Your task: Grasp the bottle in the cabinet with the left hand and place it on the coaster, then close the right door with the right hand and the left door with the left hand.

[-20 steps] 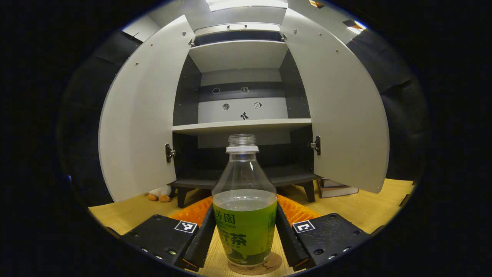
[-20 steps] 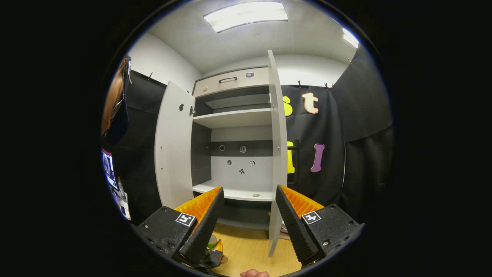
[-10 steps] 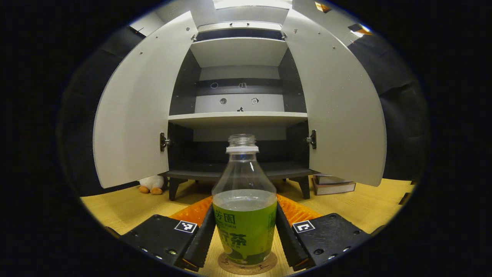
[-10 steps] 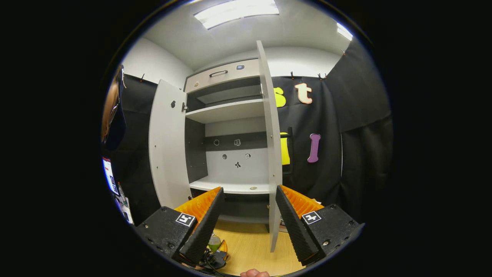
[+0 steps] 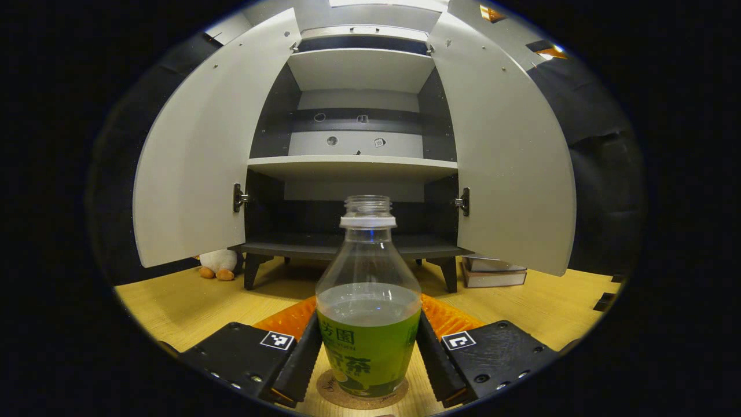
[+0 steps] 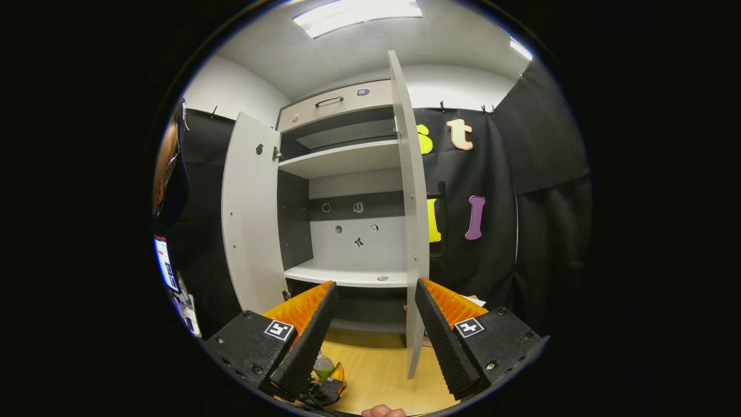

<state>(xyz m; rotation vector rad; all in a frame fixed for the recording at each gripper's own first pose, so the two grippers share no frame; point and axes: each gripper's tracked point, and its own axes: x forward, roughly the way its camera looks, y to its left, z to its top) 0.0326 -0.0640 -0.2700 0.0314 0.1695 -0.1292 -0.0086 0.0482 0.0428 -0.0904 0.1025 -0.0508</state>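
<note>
Two fingers of the left gripper (image 5: 368, 359) pressing the clear plastic bottle with green label (image 5: 369, 324), capless, upright on the round cork coaster (image 5: 362, 398), right gripper (image 6: 375, 336) raised, jaws wide open, empty.

bottle (image 5: 369, 324) stands on coaster (image 5: 362, 399), before the open cabinet (image 5: 353, 168)

You have lowered the bottle (image 5: 368, 313) onto the coaster (image 5: 362, 399), and your left claw (image 5: 369, 362) has loosened around it.
</note>
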